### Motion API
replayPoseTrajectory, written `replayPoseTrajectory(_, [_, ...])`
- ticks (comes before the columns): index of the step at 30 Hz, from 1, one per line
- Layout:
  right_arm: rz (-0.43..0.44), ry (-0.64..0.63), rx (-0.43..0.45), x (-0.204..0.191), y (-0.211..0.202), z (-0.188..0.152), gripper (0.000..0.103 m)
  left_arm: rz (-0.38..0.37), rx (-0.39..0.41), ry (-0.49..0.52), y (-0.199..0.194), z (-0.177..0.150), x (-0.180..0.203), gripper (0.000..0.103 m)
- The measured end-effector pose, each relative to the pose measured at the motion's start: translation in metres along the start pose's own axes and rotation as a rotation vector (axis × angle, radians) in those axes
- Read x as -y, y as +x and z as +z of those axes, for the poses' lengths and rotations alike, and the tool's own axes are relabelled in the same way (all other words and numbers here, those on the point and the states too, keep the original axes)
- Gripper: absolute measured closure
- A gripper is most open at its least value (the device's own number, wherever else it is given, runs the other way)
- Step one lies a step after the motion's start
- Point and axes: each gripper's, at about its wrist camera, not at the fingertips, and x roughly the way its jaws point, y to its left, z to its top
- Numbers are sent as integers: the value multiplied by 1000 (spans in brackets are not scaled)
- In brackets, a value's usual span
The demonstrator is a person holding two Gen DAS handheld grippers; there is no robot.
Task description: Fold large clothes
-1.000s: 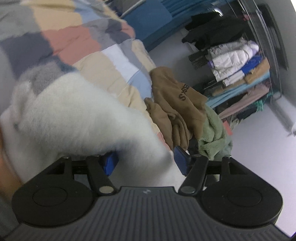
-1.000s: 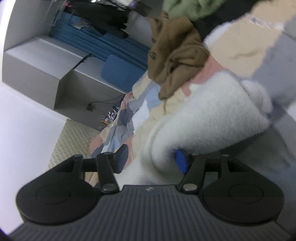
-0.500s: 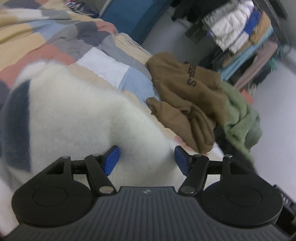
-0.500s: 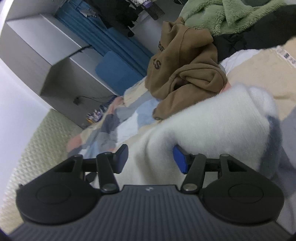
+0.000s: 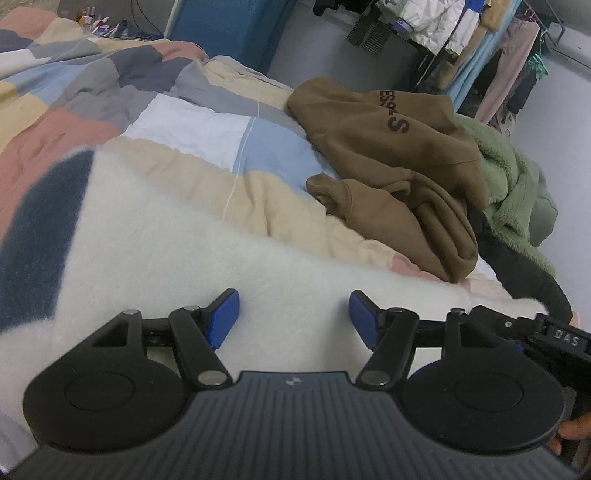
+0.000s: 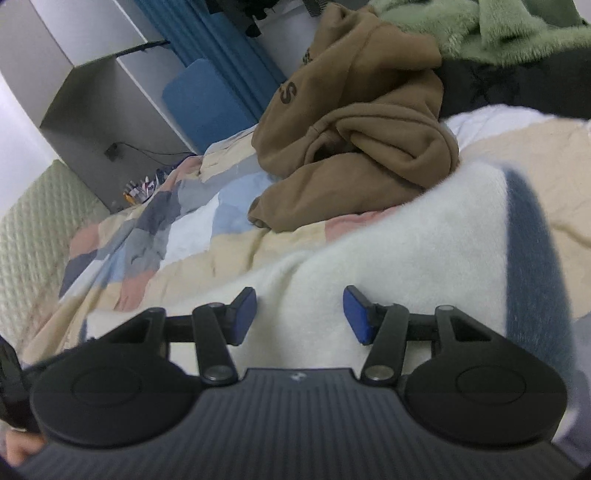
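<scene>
A fluffy white garment with a dark blue stripe lies spread on the patchwork bedspread. My left gripper sits at its near edge, shut on a thick fold that fills the gap between the blue pads. In the right wrist view the same white garment fills the gap between the pads of my right gripper, with the blue stripe to the right. The two grippers are side by side; the right one's body shows at the left view's edge.
A crumpled brown hoodie lies just beyond the white garment, with a green fleece and a black garment behind it. A clothes rack stands past the bed, a blue cushion and grey shelves at the far side.
Both grippers swung down and levelled out. The white garment, bunched high in front of the cameras before, now lies flat on the bedspread with its blue stripe showing.
</scene>
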Motion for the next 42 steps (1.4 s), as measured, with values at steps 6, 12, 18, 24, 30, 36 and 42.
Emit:
replayPoseTrajectory(6, [-16,-41,0,0,16,0,49,4,13,18,7,0,0,32])
replayPoseTrajectory(12, [-37,-87,25,-11,6,0,48,-26,1,15,-6,1,-6,32])
replayPoseTrajectory(18, [-82,-147,108,-20,-21,6,48,-39,27,-2,-42,0,-19,31])
replayPoseTrajectory(24, [-138,-161,175,-11,-46,18,17,46,120,6,-72,10,-35,27])
replayPoseTrajectory(30, [-271,-91,204,17,-57,30,17,175,166,-25,-75,21,-64,24])
replayPoseTrajectory(36, [-345,-13,152,46,-44,35,17,279,145,-65,-59,24,-88,24])
replayPoseTrajectory(42, [-308,83,75,67,-20,35,18,223,49,-208,-27,19,-119,22])
